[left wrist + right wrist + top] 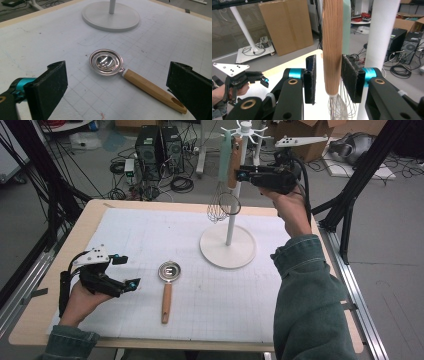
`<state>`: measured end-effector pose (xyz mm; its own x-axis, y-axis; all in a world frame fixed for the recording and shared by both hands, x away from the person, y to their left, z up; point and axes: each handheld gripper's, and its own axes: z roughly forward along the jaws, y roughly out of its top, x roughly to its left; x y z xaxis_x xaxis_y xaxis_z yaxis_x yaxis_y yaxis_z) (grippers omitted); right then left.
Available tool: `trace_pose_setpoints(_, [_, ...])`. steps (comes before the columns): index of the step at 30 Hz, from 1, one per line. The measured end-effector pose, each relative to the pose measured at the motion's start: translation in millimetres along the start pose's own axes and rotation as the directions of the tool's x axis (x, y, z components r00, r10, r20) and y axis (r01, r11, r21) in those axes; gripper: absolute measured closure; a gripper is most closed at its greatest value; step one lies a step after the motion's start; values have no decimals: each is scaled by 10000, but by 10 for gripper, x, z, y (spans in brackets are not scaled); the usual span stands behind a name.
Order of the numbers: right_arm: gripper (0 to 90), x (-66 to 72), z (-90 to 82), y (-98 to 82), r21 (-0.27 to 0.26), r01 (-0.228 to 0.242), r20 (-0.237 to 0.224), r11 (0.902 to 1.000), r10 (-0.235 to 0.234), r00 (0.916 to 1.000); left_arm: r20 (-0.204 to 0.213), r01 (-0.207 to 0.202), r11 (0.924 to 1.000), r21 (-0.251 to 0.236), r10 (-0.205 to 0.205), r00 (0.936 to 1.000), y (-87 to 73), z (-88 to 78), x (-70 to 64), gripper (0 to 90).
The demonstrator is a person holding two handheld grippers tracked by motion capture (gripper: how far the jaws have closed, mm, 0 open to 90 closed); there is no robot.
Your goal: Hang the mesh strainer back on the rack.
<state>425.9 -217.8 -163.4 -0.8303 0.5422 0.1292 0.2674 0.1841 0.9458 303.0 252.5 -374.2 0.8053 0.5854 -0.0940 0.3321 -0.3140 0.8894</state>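
**Whisk on the rack, strainer left on the worktop**

High view: whisk hangs on the rack, its wooden handle between the right gripper's jaws; likely half done.

Left gripper view: steel strainer with wooden handle lies ahead of the released left gripper.

Right gripper view: jaws flank the handle, not visibly clamped.

I see my two black grippers, the left gripper and the right gripper. Each has bright blue rings, gold round screws, fuzzy black pads and a black cable. My sleeves are green-blue denim.
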Motion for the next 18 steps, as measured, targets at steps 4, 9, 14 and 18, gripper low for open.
trace_pose_setpoints(4, [649,-11,-82,-16,-35,48,114,10000,-47,9999,-6,46,10000,-19,-46,10000,-6,-14,12,41])
trace_pose_setpoints(9, [713,-12,-211,-5,-207,121,177,9997,-117,9998,-87,62,10000,-53,-63,9999,-9,-46,33,41])
trace_pose_setpoints(14, [809,-15,-288,6,-197,152,146,9997,-149,9998,-80,60,9999,-83,-61,9999,-11,-47,41,41])
trace_pose_setpoints(18, [894,-19,-326,33,-133,173,67,9998,-172,9998,-78,75,9999,-70,-75,9999,-16,-50,49,41])
